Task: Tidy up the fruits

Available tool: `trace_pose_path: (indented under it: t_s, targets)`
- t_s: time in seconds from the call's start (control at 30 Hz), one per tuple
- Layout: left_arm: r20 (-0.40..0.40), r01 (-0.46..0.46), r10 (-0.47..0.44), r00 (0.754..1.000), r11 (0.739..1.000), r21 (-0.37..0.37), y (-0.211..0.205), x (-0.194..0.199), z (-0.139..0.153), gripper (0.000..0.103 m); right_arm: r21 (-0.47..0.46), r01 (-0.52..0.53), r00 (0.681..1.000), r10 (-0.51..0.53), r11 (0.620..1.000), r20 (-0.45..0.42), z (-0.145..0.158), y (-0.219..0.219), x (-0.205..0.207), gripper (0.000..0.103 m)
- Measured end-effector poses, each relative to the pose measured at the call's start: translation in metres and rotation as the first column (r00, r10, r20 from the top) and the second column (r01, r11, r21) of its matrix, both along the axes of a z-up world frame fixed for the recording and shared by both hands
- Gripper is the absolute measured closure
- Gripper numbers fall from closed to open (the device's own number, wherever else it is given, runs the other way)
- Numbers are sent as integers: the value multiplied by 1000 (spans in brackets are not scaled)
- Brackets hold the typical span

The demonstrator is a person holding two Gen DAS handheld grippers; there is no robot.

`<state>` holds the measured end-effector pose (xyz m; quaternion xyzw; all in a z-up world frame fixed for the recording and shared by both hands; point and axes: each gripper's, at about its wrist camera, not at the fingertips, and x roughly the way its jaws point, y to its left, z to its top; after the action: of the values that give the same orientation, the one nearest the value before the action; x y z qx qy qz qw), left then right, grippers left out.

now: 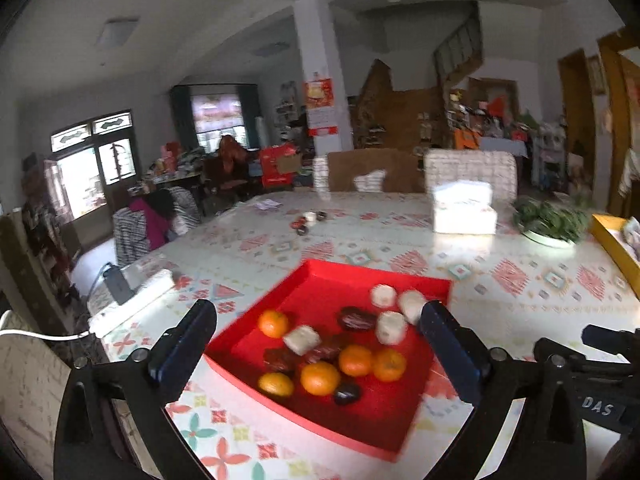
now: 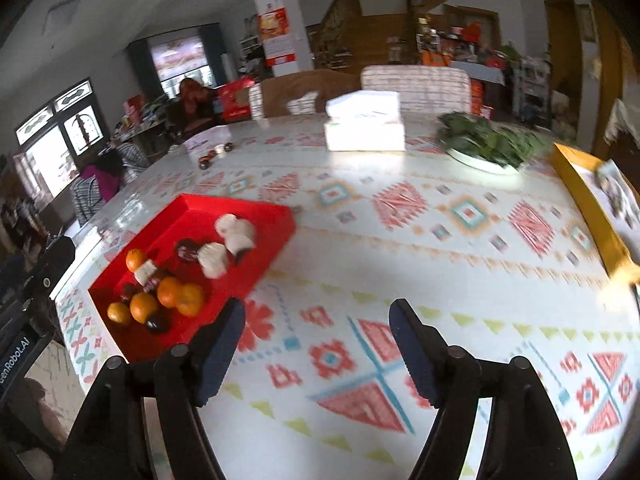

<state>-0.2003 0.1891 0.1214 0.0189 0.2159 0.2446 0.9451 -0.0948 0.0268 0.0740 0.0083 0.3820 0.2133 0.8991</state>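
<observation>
A red tray (image 1: 340,270) lies near the left edge of the patterned table. In it are several oranges (image 1: 320,378), white wrapped pieces (image 1: 390,326) and dark wrapped pieces (image 1: 356,319). My left gripper (image 1: 320,312) hangs over the tray's near side, jaws wide open, nothing between them. In the right wrist view the tray (image 2: 240,208) and its oranges (image 2: 170,292) sit at the left. My right gripper (image 2: 318,312) stands open over bare tablecloth to the right of the tray, holding nothing.
A white tissue box (image 1: 464,208) and a plate of greens (image 1: 552,220) stand at the far side. A yellow box (image 1: 616,240) lies at the right edge. A white power strip (image 1: 132,304) lies left of the tray. Small dark items (image 1: 308,220) sit far back.
</observation>
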Motion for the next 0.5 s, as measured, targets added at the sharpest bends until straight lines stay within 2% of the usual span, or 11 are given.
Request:
trace_pose_path:
  t_s: [0.23, 0.5]
  targets:
    - [-14, 57, -58, 998, 996, -64, -17, -4, 0, 1, -9, 32, 999, -32, 999, 16, -3, -23, -18, 23]
    - [-25, 61, -62, 998, 997, -44, -30, -6, -1, 1, -16, 22, 999, -21, 1000, 43, -2, -27, -30, 21]
